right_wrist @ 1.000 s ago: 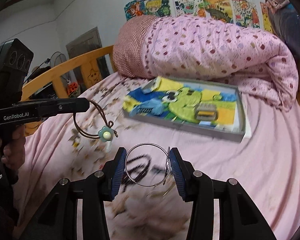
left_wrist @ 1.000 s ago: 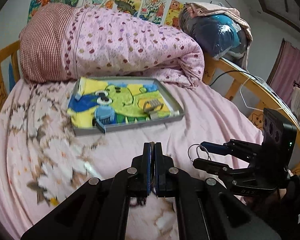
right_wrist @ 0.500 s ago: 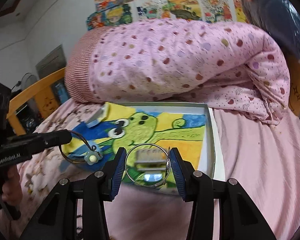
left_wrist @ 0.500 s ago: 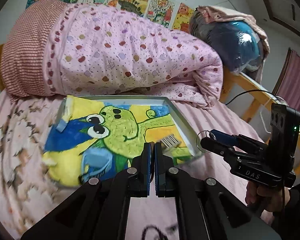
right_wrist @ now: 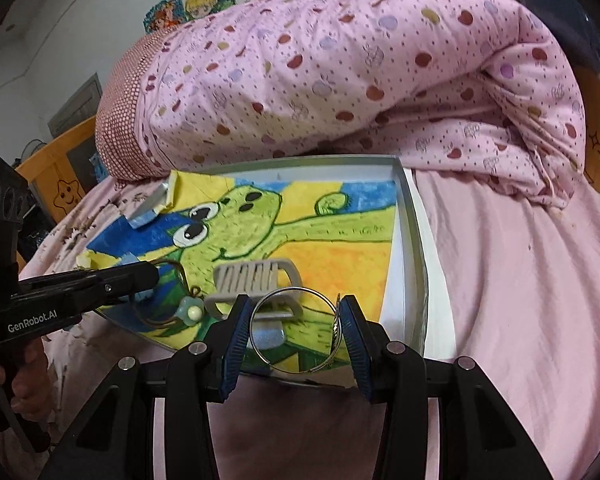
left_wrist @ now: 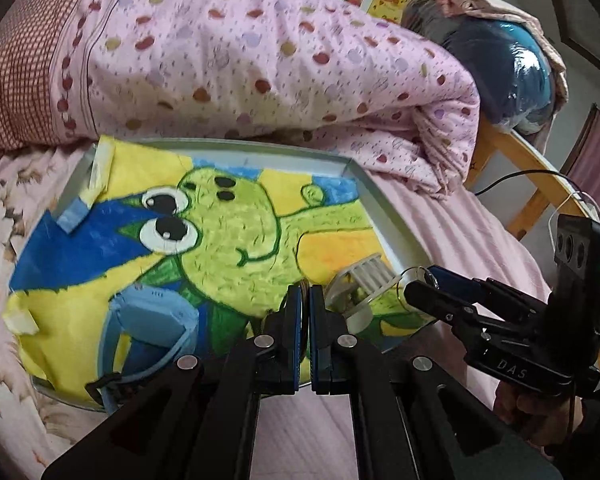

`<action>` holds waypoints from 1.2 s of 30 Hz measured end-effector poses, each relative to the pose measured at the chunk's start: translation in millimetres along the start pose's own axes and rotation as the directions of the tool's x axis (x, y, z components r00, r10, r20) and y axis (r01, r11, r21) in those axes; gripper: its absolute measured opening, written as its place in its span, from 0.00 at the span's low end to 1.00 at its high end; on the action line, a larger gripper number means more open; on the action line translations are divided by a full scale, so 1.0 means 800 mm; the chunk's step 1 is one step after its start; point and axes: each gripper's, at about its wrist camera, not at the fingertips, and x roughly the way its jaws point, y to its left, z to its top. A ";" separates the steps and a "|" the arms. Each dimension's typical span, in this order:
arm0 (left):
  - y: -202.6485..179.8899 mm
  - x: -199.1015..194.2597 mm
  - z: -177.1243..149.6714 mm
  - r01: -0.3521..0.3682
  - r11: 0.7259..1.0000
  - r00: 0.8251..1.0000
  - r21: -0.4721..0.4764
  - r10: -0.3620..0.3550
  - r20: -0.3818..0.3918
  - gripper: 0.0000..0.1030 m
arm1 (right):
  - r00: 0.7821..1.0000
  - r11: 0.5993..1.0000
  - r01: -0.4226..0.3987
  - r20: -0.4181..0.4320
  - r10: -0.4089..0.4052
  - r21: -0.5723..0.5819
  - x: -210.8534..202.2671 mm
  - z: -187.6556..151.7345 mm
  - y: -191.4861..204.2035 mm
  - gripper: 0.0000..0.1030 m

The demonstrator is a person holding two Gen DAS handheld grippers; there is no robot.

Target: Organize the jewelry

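A grey metal tray (right_wrist: 414,240) lined with a frog drawing (left_wrist: 236,236) lies on the bed. My right gripper (right_wrist: 296,320) is shut on a thin silver bangle (right_wrist: 256,330) and holds it over the tray's near edge; it also shows in the left wrist view (left_wrist: 424,292). My left gripper (left_wrist: 305,320) is shut on a brown cord bracelet with a pale blue flower charm (right_wrist: 190,312), which hangs over the tray's near left part. A grey hair claw clip (right_wrist: 256,280) lies in the tray just beyond the bangle. A blue hair clip (left_wrist: 152,320) lies at the tray's near left.
A rolled pink dotted quilt (right_wrist: 340,80) lies right behind the tray. A dark plastic-wrapped bundle (left_wrist: 512,80) sits at the back right. Wooden bed rails (left_wrist: 520,164) run along the right side. Pink bedsheet (right_wrist: 520,280) lies to the right of the tray.
Both grippers have moved forward to the tray with their jewelry still held. The bangle and the cord bracelet now hang over the tray's near edge instead of over the bedsheet.
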 end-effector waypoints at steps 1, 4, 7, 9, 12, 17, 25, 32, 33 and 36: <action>0.000 0.002 0.000 -0.004 1.000 1.000 -0.002 0.004 -0.004 0.02 | 1.000 1.000 0.002 -0.002 -0.002 -0.002 0.001 -0.001 0.000 0.42; 0.005 0.004 -0.003 -0.016 1.000 1.000 -0.016 0.015 -0.021 0.02 | 1.000 1.000 0.008 -0.005 -0.008 -0.010 0.002 -0.001 0.001 0.43; 0.009 0.005 -0.005 -0.031 0.999 0.999 -0.025 0.030 -0.027 0.02 | 1.000 1.000 0.018 -0.008 -0.018 -0.015 0.000 0.000 0.003 0.44; 0.010 0.002 -0.008 -0.030 0.999 0.999 -0.028 0.029 -0.031 0.02 | 1.000 1.000 0.026 -0.016 -0.026 -0.012 -0.002 0.001 0.004 0.51; 0.009 -0.001 -0.009 -0.045 0.999 0.998 -0.028 0.043 -0.040 0.17 | 0.999 0.999 0.035 -0.015 -0.035 -0.008 -0.009 0.002 0.006 0.56; 0.010 -0.030 -0.008 -0.050 0.997 0.998 -0.067 0.051 0.022 0.56 | 0.998 0.998 0.062 0.003 -0.062 0.007 -0.035 0.006 0.011 0.69; 0.001 -0.103 -0.002 -0.082 0.993 0.989 -0.086 0.091 0.112 0.75 | 0.985 0.997 0.062 0.156 -0.066 0.035 -0.116 0.015 0.040 0.93; -0.022 -0.184 -0.014 -0.158 0.986 0.955 -0.052 0.166 0.245 0.97 | 0.948 0.998 0.050 0.312 -0.061 0.042 -0.194 0.020 0.075 1.00; -0.027 -0.199 -0.018 -0.169 0.984 0.947 -0.049 0.176 0.269 0.98 | 0.943 0.998 0.043 0.327 -0.053 0.037 -0.205 0.019 0.080 1.00; -0.034 -0.232 -0.029 -0.179 0.983 0.931 -0.049 0.185 0.314 0.98 | 0.932 0.999 0.034 0.362 -0.037 0.014 -0.233 0.013 0.099 1.00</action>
